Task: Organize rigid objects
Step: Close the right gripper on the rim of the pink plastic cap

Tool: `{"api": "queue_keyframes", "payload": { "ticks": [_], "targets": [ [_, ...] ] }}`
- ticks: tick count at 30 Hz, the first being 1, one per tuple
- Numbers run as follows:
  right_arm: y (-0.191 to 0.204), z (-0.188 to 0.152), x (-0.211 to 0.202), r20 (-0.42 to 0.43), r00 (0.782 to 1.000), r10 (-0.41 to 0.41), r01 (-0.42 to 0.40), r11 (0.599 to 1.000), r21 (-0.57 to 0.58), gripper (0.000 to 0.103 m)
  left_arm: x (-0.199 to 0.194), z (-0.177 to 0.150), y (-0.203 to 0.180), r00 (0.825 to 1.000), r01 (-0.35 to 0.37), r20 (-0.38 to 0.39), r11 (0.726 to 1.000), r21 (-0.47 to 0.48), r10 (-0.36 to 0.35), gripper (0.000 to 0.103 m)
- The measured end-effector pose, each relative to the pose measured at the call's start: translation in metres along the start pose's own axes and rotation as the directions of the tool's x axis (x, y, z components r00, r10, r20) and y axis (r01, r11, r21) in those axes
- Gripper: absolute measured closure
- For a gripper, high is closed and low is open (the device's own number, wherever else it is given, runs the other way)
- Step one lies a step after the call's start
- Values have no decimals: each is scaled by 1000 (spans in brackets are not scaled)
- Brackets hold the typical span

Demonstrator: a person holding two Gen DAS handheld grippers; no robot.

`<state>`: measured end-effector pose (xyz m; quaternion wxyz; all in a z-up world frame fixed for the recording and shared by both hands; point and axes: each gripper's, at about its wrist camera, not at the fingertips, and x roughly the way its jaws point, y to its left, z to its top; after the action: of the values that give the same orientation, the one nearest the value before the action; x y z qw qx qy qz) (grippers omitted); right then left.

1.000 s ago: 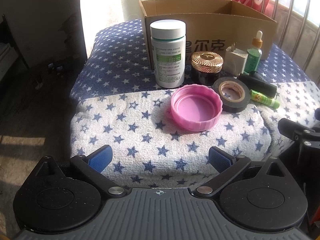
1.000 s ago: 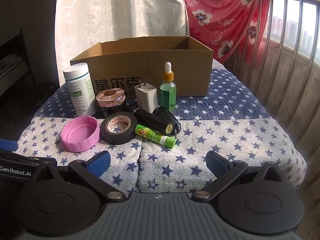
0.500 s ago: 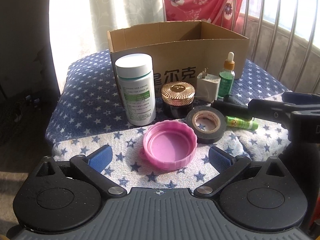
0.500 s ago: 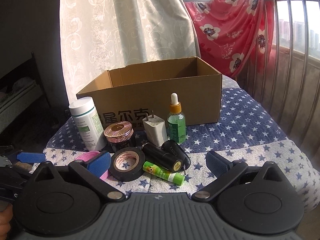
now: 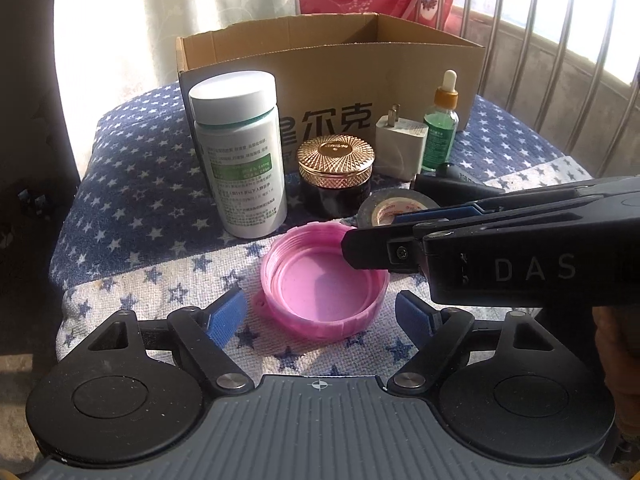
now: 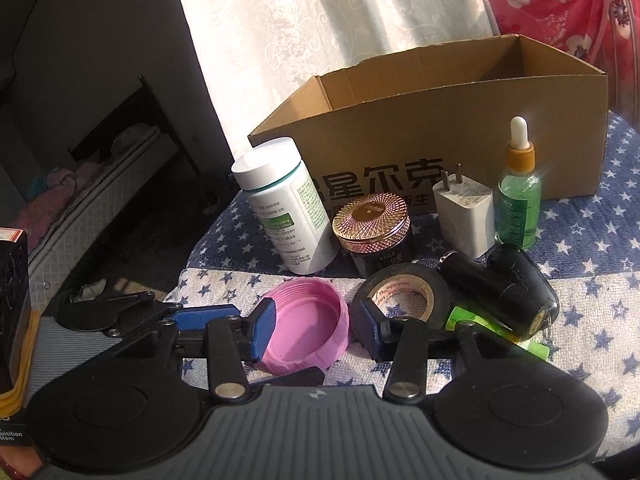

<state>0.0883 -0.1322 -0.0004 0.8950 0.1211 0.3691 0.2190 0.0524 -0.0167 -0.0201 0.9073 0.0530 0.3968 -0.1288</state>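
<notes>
A pink lid (image 5: 322, 286) lies open side up on the star-patterned cloth, also in the right wrist view (image 6: 306, 330). My left gripper (image 5: 320, 318) is open, one finger on each side of the lid's near edge. My right gripper (image 6: 316, 330) is open and straddles the lid; it crosses the left wrist view from the right (image 5: 480, 248). Behind stand a white bottle (image 5: 240, 156), a gold-lidded jar (image 5: 336, 174), black tape (image 6: 404, 294), a white charger (image 6: 464, 216) and a green dropper bottle (image 6: 518, 196).
An open cardboard box (image 5: 360, 68) stands at the back of the cloth. A black cylinder (image 6: 516, 292) and a green glue stick (image 6: 496, 330) lie right of the tape. Metal railings (image 5: 560, 60) and a red floral cloth are behind. The floor drops off to the left.
Both grippers moved in towards the pink lid. The right gripper swung left and down and now straddles the lid. The left gripper came closer to the lid's near edge.
</notes>
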Motion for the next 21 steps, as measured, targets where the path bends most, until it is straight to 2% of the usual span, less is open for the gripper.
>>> {"api": "queue_keyframes", "payload": {
  "ticks": [1, 3, 7, 12, 18, 21],
  "targets": [
    [-1, 1, 4, -10, 1000, 1, -1, 1000, 1, 66, 2, 0, 1, 1000, 4, -4, 1000, -1, -4, 22],
    [-3, 2, 11, -30, 1000, -5, 5, 1000, 1, 70, 6, 0, 4, 1000, 10, -13, 1000, -2, -10, 24],
    [-5, 3, 22, -59, 998, -22, 22, 1000, -2, 74, 11, 0, 8, 999, 25, -22, 1000, -12, -26, 24],
    [-2, 4, 26, -62, 997, -35, 33, 999, -31, 77, 12, 0, 11, 999, 32, -15, 999, -21, -33, 25],
    [-2, 5, 25, -56, 997, -58, 55, 997, -56, 90, 9, -2, 12, 999, 35, 3, 999, -35, -35, 25],
    [-1, 5, 21, -43, 998, -54, 52, 997, -56, 93, 3, -2, 13, 999, 33, 23, 999, -38, -32, 25]
  ]
}}
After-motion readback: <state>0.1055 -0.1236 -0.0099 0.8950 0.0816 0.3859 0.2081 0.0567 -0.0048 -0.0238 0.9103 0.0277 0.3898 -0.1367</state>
